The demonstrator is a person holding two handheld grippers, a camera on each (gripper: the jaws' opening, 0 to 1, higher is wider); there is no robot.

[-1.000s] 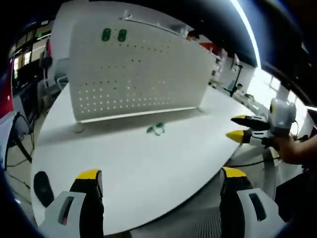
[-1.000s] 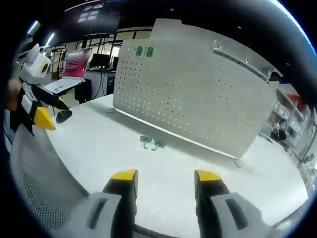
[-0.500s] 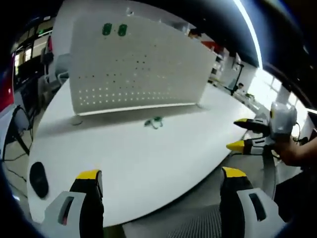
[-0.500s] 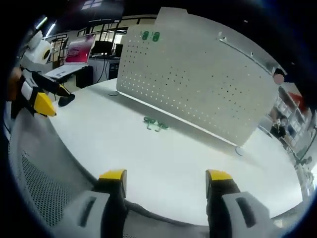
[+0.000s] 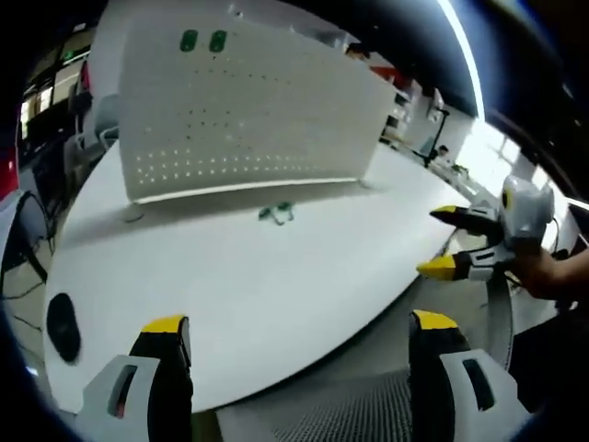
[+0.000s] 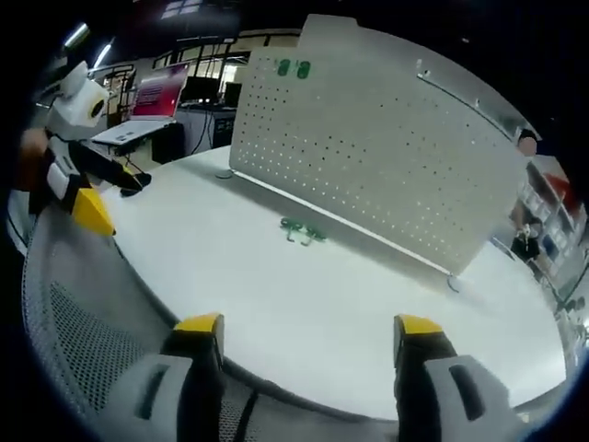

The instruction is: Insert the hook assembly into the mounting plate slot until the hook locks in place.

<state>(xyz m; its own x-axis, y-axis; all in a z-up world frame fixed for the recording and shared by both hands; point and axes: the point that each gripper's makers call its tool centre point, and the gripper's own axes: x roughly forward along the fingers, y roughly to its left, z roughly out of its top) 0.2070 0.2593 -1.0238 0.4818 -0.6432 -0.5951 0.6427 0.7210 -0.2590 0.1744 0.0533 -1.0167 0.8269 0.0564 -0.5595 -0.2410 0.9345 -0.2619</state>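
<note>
Both grippers — left gripper, right gripper — hang wide open and empty. Green hooks lie on the white desk near the pegboard — too small for detail.

A dark oval computer mouse lies on the round white table near its edge, well apart from the table's middle. Beyond the table, in my right gripper view, an open laptop with a pink-lit screen sits on a grey side desk. Below my jaws there, the grey mesh back of a chair curves against the table rim. A bright ceiling light strip runs overhead.
</note>
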